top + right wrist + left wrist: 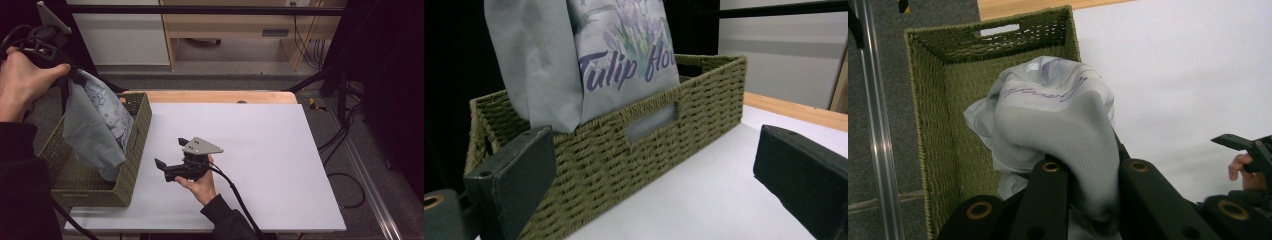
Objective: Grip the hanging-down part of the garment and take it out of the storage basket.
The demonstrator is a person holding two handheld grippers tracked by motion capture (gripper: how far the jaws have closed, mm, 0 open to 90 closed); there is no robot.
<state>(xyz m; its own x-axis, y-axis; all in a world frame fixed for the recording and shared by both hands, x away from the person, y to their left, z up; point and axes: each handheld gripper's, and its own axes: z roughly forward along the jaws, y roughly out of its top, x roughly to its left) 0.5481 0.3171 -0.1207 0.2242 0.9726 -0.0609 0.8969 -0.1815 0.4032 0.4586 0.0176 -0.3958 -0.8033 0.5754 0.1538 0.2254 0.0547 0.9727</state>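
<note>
A flat white surface (260, 165) with a pale wooden far edge carries everything, smooth and matte. At its left edge sits a rectangular woven basket (135, 145) of olive-green fibre, with coarse braided walls and a slot handle cut into the short ends and the long side. A soft grey fabric bag (95, 130), printed with purple tulips and the words "Tulip flo…", hangs down into the basket, its lower end inside the walls; whether it touches the bottom cannot be told.

The left gripper (75, 75) is raised above the basket's left side, and its black fingers (1048, 200) are clamped onto the gathered top of the bag, the cloth bunching and bulging between and ahead of them. The left hand (22, 80) grips its body.

The right gripper (170, 152) rests low on the surface to the right of the basket, held by the right hand (200, 185). Its blocky dark fingers (519, 170) stand wide apart with nothing between them, pointing at the basket's long wall, which lies just ahead of them.
</note>
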